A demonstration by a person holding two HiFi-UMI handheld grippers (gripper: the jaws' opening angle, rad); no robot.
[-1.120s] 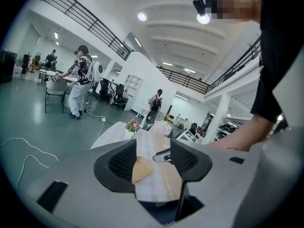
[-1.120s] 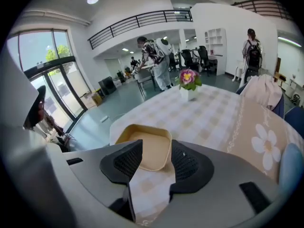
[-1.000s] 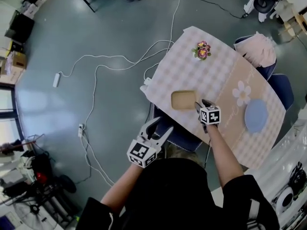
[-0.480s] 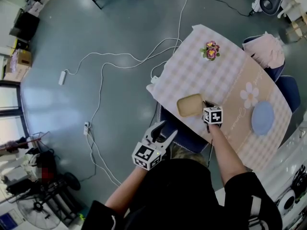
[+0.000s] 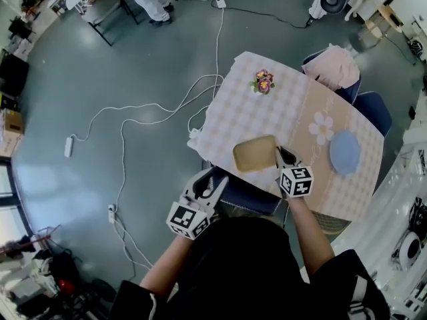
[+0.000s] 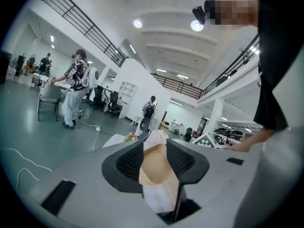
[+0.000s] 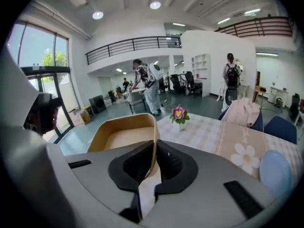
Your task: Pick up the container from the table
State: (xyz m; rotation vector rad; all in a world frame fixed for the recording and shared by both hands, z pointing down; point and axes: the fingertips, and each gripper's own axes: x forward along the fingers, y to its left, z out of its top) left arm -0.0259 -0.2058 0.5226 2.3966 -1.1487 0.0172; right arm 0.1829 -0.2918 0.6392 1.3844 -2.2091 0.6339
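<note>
The container (image 5: 255,153) is a shallow tan tray, held up off the checked tablecloth (image 5: 267,112). My right gripper (image 5: 283,157) is shut on its right rim; in the right gripper view (image 7: 154,145) the thin wall (image 7: 153,137) is pinched between the pads and the tray's inside (image 7: 121,137) shows to the left. My left gripper (image 5: 208,184) hangs off the table's near edge, left of the container and apart from it, its jaws closing. In the left gripper view (image 6: 154,148) the container (image 6: 154,167) shows in the gap beyond the pads, untouched.
A small vase of flowers (image 5: 261,82) stands at the table's far end and a blue plate (image 5: 345,153) lies at its right. A blue chair (image 5: 243,191) sits under the near edge. A chair with pink cloth (image 5: 333,65) stands behind. Cables (image 5: 153,109) cross the floor.
My right gripper has shut on the container's rim and raised it off the table. My left gripper has come up toward the container, its jaws a little narrower.
</note>
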